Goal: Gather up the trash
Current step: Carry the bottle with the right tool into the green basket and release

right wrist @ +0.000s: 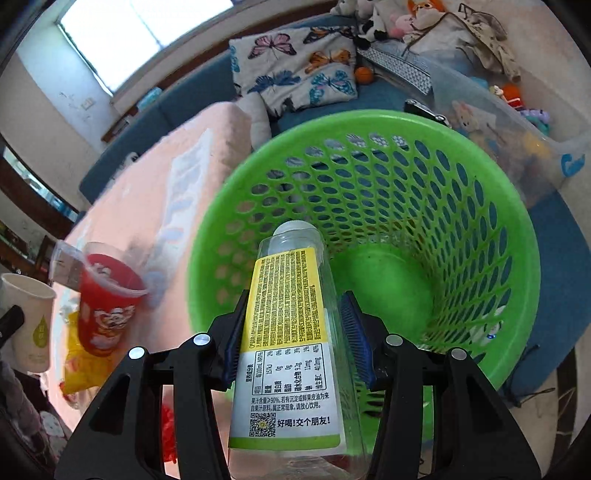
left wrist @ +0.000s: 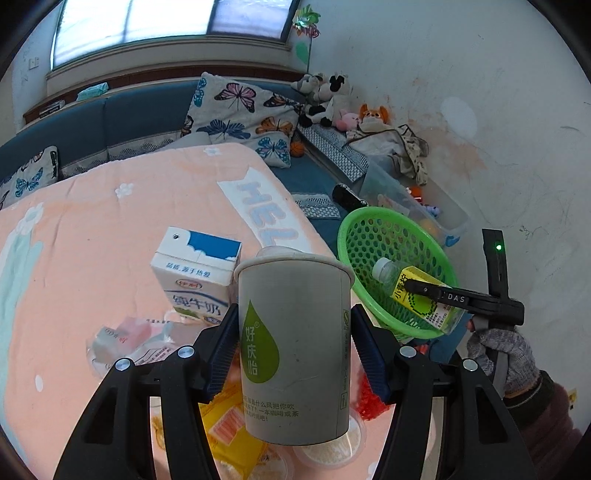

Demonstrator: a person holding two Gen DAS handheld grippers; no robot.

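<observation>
Room: white scuffed wall (left wrist: 480,92), big window (left wrist: 166,22) up top, blue sofa (left wrist: 140,114) w/ butterfly-print cushions (left wrist: 240,110) & plush toys (left wrist: 325,96) behind. Peach-pink cloth-covered table (left wrist: 92,221) fills the foreground, its surface littered w/ wrappers. Round green perforated plastic basket (right wrist: 369,206) sits just off the table's edge. Left gripper (left wrist: 293,339), pads clamped on both sides of an upright grey paper cup w/ green drop logo (left wrist: 295,350), over the table. Right gripper (right wrist: 295,332), nearly closed, pinches a clear plastic bottle w/ yellow label (right wrist: 291,332) over the basket mouth. 1 blue-white milk carton (left wrist: 195,277) stands on the table beside the cup.
</observation>
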